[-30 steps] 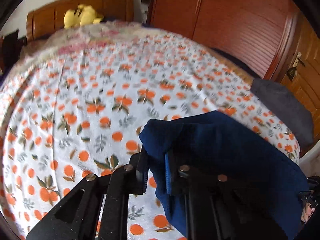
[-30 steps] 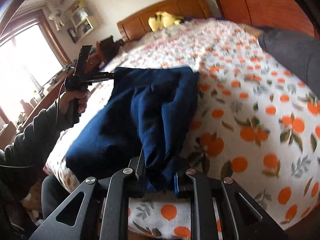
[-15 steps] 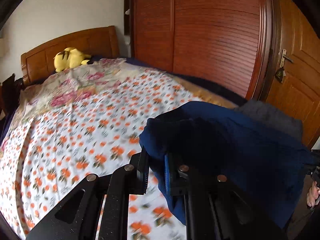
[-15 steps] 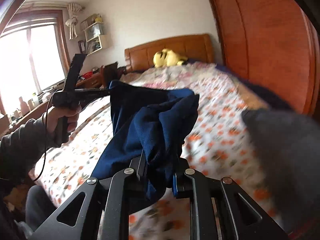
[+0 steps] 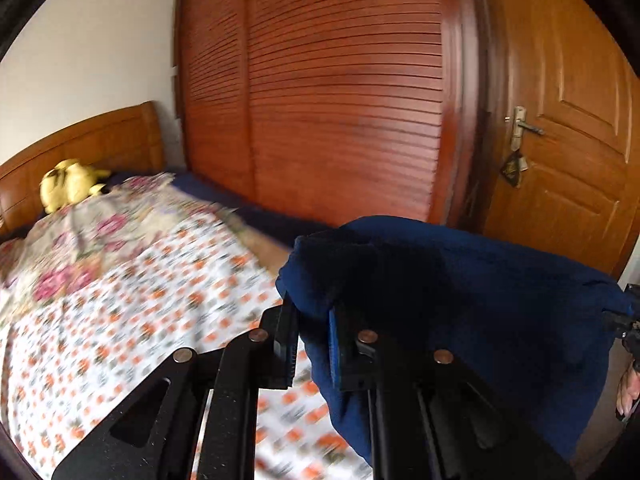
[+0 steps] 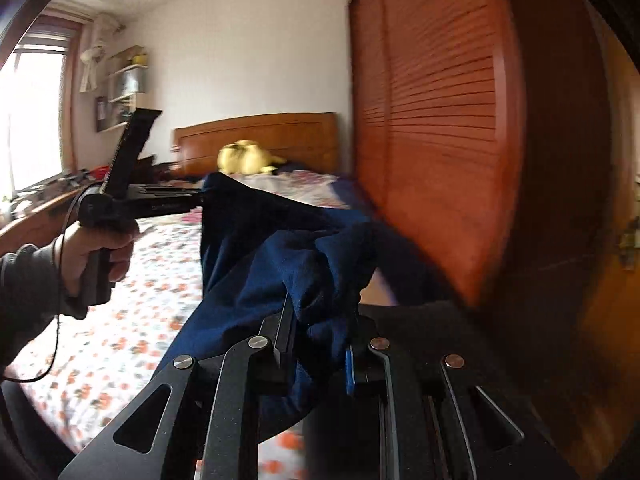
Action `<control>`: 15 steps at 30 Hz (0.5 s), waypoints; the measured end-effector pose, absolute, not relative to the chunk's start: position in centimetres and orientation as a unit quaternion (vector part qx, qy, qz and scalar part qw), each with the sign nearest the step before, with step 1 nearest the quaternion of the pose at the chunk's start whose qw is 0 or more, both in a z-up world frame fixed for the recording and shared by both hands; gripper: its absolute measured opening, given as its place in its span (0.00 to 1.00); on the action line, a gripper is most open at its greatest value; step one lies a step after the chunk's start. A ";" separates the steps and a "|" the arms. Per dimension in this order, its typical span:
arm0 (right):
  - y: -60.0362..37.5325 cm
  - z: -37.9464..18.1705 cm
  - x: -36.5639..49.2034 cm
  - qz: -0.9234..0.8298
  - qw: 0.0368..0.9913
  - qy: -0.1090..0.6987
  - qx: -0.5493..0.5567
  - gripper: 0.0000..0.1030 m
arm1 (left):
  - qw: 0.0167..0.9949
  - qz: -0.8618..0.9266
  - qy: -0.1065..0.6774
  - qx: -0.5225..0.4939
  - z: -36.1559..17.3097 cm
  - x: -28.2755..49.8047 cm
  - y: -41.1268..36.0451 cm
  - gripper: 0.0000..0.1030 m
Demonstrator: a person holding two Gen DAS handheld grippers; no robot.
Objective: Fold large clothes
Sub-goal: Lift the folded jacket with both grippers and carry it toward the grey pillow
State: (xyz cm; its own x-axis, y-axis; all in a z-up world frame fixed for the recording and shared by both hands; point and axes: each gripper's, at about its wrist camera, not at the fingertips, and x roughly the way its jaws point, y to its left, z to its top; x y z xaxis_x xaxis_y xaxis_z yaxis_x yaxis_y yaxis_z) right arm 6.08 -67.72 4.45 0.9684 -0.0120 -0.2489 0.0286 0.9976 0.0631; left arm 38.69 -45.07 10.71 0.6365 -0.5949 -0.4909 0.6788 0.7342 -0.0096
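A dark blue garment (image 5: 500, 312) hangs in the air above the bed, stretched between both grippers. My left gripper (image 5: 314, 344) is shut on one bunched corner of it. My right gripper (image 6: 320, 332) is shut on the other bunched corner of the garment (image 6: 280, 264). In the right wrist view a hand holds the left gripper's handle (image 6: 94, 220) at the left, its jaws pinching the cloth's far edge. The cloth's lower part hangs behind the jaws and is hidden.
The bed (image 5: 120, 312) has an orange-patterned sheet, a wooden headboard (image 6: 260, 136) and a yellow plush toy (image 5: 68, 186). A slatted wooden wardrobe (image 5: 340, 92) stands along its right side, beside a wooden door (image 5: 568, 140). A window and shelves (image 6: 124, 84) are at the left.
Both grippers have risen with the blue garment, lifting it off the sheet into the air. The views now point more level, at the wardrobe and headboard.
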 end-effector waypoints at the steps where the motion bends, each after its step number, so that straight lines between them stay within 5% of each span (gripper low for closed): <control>1: -69.2 4.3 5.7 -0.027 0.991 0.128 0.035 0.17 | 0.898 -0.360 0.236 0.087 10.8 38.4 -46.4 0.13; 12: -77.3 -2.0 3.7 -0.150 0.961 0.211 0.098 0.20 | 0.870 -0.389 0.271 0.133 6.3 37.0 -56.4 0.14; 15: -77.1 -2.7 3.9 -0.176 0.955 0.216 0.099 0.23 | 0.869 -0.391 0.258 0.157 6.4 35.5 -56.3 0.22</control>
